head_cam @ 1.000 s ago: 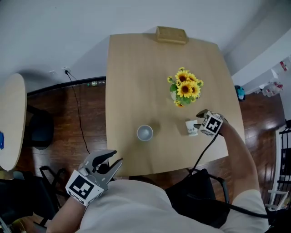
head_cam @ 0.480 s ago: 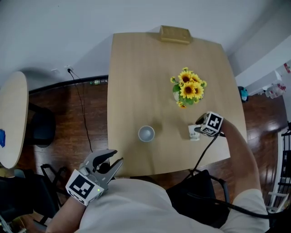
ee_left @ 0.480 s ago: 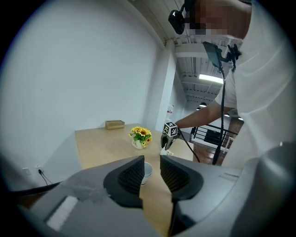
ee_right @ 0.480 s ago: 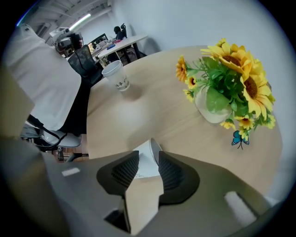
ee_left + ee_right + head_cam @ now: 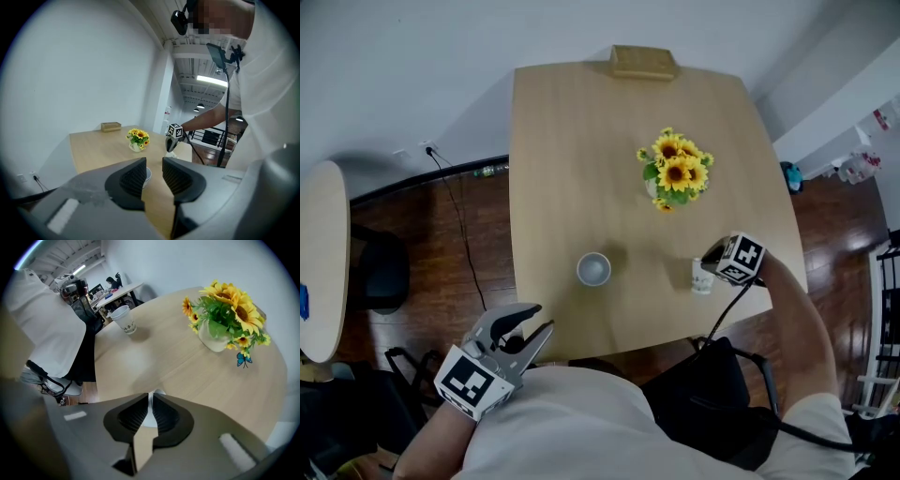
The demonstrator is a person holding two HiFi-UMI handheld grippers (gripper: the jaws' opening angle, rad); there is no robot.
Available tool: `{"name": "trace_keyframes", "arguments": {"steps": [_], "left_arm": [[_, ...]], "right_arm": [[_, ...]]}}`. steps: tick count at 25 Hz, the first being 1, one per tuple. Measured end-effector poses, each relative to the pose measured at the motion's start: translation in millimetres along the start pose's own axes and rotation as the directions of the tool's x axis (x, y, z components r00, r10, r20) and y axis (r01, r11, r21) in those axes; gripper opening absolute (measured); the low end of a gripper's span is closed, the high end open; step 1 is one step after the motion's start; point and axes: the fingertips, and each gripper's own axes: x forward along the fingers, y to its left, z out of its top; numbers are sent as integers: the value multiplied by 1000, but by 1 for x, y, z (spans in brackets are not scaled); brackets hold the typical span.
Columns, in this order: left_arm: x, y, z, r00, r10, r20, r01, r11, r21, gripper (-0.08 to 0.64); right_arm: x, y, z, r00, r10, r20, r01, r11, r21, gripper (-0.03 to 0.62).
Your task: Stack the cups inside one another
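Note:
Two white paper cups stand on the light wooden table (image 5: 562, 159). One cup (image 5: 593, 269) is upright and free near the front left; it also shows in the right gripper view (image 5: 124, 318). The other cup (image 5: 701, 278) stands at the front right. My right gripper (image 5: 710, 265) points steeply down onto it. Its jaws are closing, with the cup's wall (image 5: 151, 398) pinched between the pads. My left gripper (image 5: 536, 321) hovers off the table's front edge, slightly open and empty.
A vase of sunflowers (image 5: 673, 173) stands behind the right cup, close to the right gripper. A small wooden box (image 5: 644, 62) sits at the table's far edge. A round side table (image 5: 319, 253) is at the left, and a dark chair (image 5: 712, 394) is under the front edge.
The right gripper has shifted over the right cup, and its jaws have gone from wide open to pinching the cup's wall. The left gripper has stayed where it was.

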Motion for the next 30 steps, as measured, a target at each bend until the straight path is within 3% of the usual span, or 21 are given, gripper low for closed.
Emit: {"name": "trace_keyframes", "arguments": {"steps": [8, 17, 30], "left_arm": [[-1, 1, -1, 999, -41, 4, 41, 999, 24, 117], [-17, 12, -7, 995, -100, 9, 99, 993, 57, 117], [-67, 57, -15, 976, -213, 47, 208, 974, 93, 117]], "right_arm": [[-27, 8, 13, 987, -128, 97, 127, 992, 18, 15], [-57, 26, 32, 953, -259, 160, 251, 966, 67, 15], [-105, 122, 119, 893, -382, 237, 378, 924, 67, 15]]}}
